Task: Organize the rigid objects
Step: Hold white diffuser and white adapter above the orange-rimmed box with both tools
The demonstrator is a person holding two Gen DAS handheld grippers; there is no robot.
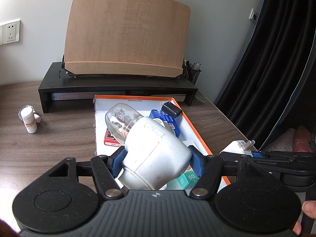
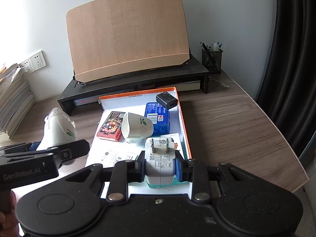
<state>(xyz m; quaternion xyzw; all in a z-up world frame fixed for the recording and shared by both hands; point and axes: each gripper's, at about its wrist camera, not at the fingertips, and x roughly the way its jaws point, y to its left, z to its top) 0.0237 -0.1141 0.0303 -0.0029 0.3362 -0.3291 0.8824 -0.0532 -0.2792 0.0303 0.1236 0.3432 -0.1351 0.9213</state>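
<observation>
Left gripper (image 1: pixel 156 163) pinching my white bottle (image 1: pixel 156 154) | right gripper (image 2: pixel 159 166) clamping white charger (image 2: pixel 160 164) | both above orange-rimmed box (image 2: pixel 182 118), worktop middle

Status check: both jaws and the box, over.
Left gripper clamped on white bottle. Right gripper clamped on white charger. Orange-rimmed box crowded below.

Showing matte black speckled plastic on both units: left gripper (image 1: pixel 157 159) and right gripper (image 2: pixel 160 165). Carrying blue ribbed pads (image 1: pixel 197 163) on black fingers. Displaying two round raised discs and a ribbed centre plate per body, plus silver pivot rivets (image 2: pixel 115 196) (two per unit). Bearing white "GenRobot.AI" lettering (image 2: pixel 24 174) on the side housing.
</observation>
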